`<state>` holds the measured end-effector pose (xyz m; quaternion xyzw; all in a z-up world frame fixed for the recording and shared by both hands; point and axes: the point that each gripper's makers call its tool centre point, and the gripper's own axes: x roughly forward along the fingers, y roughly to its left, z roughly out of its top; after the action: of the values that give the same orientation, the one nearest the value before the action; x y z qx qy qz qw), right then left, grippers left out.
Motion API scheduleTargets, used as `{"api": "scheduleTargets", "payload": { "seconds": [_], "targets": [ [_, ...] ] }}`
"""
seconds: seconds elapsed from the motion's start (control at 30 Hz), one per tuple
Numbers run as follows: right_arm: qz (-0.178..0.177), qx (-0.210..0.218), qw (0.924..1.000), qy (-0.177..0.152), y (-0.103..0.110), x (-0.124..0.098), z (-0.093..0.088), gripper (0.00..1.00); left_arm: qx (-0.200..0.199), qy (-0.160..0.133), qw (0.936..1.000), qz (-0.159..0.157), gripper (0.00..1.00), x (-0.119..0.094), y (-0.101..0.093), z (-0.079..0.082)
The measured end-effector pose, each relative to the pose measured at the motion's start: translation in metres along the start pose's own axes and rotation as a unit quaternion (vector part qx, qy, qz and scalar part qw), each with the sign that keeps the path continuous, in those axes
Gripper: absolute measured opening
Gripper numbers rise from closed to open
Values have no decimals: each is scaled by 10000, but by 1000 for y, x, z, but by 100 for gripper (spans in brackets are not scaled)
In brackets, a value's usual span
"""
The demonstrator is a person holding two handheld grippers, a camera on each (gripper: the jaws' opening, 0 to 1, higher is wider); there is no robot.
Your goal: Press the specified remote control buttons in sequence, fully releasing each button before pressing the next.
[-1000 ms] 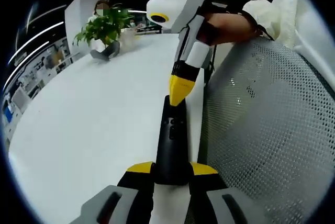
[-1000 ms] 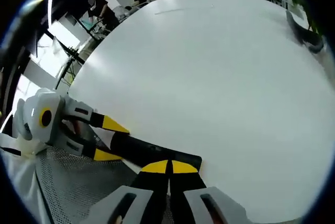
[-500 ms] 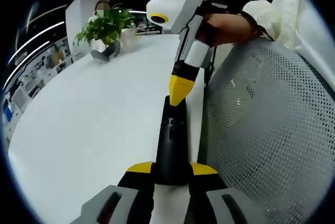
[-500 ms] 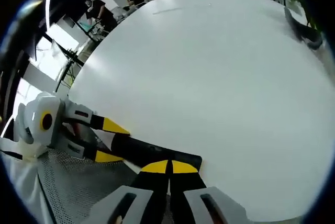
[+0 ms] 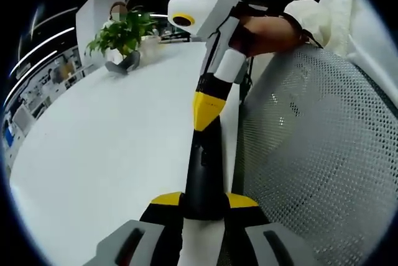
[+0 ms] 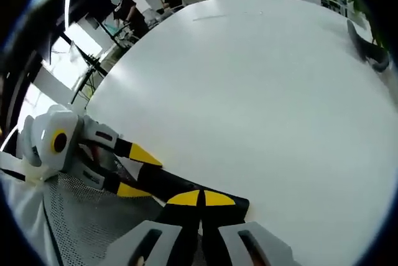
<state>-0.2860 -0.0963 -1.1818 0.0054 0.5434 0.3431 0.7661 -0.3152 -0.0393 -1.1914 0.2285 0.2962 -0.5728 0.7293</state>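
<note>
A black remote (image 5: 203, 176) lies lengthwise at the white table's (image 5: 112, 142) edge, and my left gripper (image 5: 204, 200) is shut on its near end. My right gripper (image 5: 201, 117) comes down from above with its yellow tips shut together, its point resting on the remote's far half near the buttons. In the right gripper view, my right gripper (image 6: 200, 199) stands shut over the remote (image 6: 168, 185). My left gripper (image 6: 134, 171) holds the remote from the left.
A potted plant (image 5: 122, 33) stands at the table's far end. A grey mesh chair back (image 5: 311, 154) runs close along the right of the remote. A person's hand and white sleeve (image 5: 292, 23) hold the right gripper. People and desks (image 6: 143, 8) lie beyond the table.
My right gripper's shut tip has slid a little along the remote toward my left gripper. The left gripper keeps its hold and the remote has not moved.
</note>
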Motion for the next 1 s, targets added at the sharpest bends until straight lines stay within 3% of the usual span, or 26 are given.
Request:
{"api": "scheduleTargets", "payload": {
  "seconds": [0.03, 1.0],
  "targets": [
    [-48, -13, 9999, 112, -2, 2, -4, 0, 1, 1, 10000, 0, 25, 0, 0, 0],
    [-30, 100, 9999, -1, -4, 1, -3, 0, -14, -17, 10000, 12, 25, 2, 1, 0]
  ]
}}
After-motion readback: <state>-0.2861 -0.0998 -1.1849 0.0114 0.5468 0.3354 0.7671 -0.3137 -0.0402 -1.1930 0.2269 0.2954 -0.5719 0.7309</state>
